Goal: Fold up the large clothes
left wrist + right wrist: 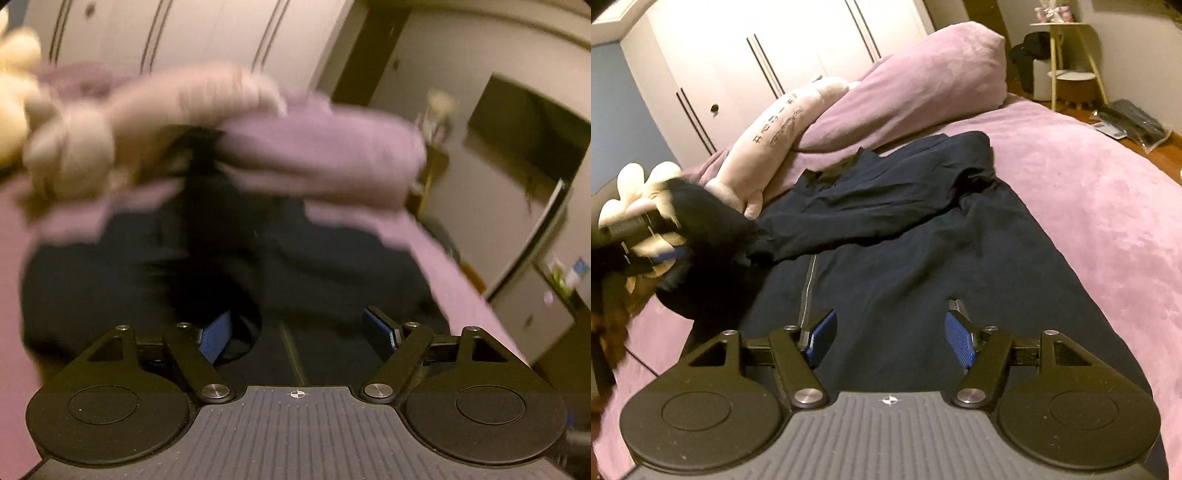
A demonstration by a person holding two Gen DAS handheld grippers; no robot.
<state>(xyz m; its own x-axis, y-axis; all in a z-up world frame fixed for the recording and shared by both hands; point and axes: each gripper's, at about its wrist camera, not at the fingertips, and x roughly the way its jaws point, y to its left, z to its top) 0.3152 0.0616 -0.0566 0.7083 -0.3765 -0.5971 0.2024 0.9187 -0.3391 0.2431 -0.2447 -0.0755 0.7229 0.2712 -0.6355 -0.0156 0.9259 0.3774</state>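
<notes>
A dark navy zip-up garment [905,240] lies spread on the pink bedcover [1089,206], its zipper [809,288] running toward me. One sleeve [849,206] is folded across the chest to the left. My right gripper [891,323] hovers open over the lower front with nothing between its blue pads. My left gripper [299,325] is open above the same garment [332,266] in a blurred picture, with a dark fold hanging by its left pad [216,334]. In the right wrist view the left gripper [661,247] shows at the left edge, the sleeve's end bunched around it.
A long pale plush toy [783,122] and a bunched purple duvet [923,74] lie at the head of the bed. White wardrobe doors [757,55] stand behind. A small shelf table [1067,55] and a black bag [1134,125] are on the floor to the right.
</notes>
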